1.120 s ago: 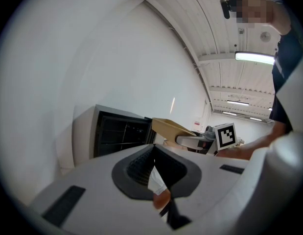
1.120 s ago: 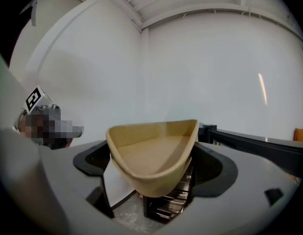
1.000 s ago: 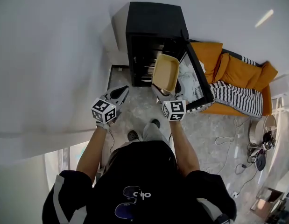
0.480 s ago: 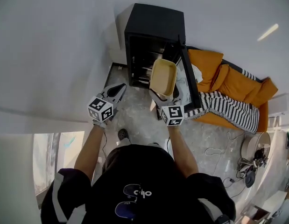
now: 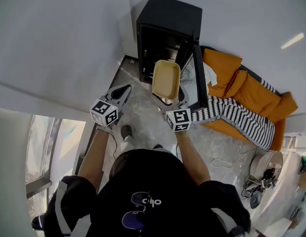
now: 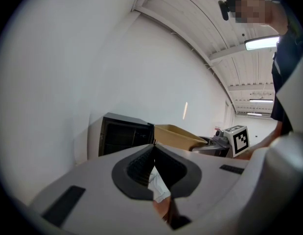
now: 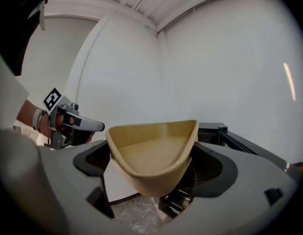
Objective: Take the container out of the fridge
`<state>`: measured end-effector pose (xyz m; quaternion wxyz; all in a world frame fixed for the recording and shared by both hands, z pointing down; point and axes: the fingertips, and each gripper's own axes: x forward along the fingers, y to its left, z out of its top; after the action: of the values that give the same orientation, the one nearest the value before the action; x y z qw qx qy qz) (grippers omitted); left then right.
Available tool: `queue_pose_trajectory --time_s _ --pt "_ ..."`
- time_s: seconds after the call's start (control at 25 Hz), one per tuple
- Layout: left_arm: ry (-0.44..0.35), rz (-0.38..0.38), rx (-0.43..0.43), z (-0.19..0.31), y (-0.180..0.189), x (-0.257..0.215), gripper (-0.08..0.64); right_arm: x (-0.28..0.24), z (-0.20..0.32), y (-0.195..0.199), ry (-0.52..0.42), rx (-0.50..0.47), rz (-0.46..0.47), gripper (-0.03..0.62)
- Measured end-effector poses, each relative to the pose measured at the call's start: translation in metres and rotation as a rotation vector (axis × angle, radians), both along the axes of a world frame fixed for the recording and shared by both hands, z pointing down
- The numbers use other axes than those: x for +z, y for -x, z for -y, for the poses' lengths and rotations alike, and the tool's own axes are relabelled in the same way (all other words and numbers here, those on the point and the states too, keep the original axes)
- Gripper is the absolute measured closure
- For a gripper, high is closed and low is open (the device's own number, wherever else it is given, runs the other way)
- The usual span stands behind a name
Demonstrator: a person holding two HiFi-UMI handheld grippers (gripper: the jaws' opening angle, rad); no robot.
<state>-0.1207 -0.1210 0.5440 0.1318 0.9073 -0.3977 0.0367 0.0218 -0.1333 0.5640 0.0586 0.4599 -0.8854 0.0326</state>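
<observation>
A tan, empty, open-topped container point(image 5: 166, 80) hangs in the air in front of the small black fridge point(image 5: 168, 38). My right gripper point(image 5: 165, 101) is shut on its near rim. In the right gripper view the container point(image 7: 153, 153) fills the space between the jaws. The fridge door point(image 5: 197, 73) stands open to the right, and the wire shelves inside are dim. My left gripper point(image 5: 124, 90) floats to the left of the container, shut with nothing in it; its pads point(image 6: 150, 160) meet in the left gripper view.
An orange sofa point(image 5: 246, 95) with a striped blanket point(image 5: 237, 117) stands right of the fridge door. A white wall point(image 5: 68, 38) runs along the left. The floor point(image 5: 143, 117) is grey stone, with cables at the lower right.
The right gripper has carried the container slightly left and away from the fridge opening. The head view has shifted, so the fridge sits higher in the picture. The left gripper stays shut.
</observation>
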Motion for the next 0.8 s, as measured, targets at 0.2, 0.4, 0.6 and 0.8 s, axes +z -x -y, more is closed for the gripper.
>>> queue_pose_trajectory --time_s 0.2,0.4,0.6,0.8 --pt "-0.001 0.006 -0.079 -0.033 0.011 0.002 0.557 0.005 -0.024 0.016 0.006 -0.09 0.003 0.06" --pt "0.001 0.017 -0.186 -0.081 0.035 0.003 0.557 0.006 -0.055 0.041 0.004 -0.198 0.013 0.06" --pt "-0.01 0.025 -0.271 -0.124 0.052 -0.002 0.557 0.0 -0.084 0.061 -0.004 -0.27 0.02 0.06" --pt "-0.021 0.03 -0.341 -0.154 0.07 -0.003 0.557 -0.007 -0.105 0.084 -0.006 -0.343 0.03 0.06"
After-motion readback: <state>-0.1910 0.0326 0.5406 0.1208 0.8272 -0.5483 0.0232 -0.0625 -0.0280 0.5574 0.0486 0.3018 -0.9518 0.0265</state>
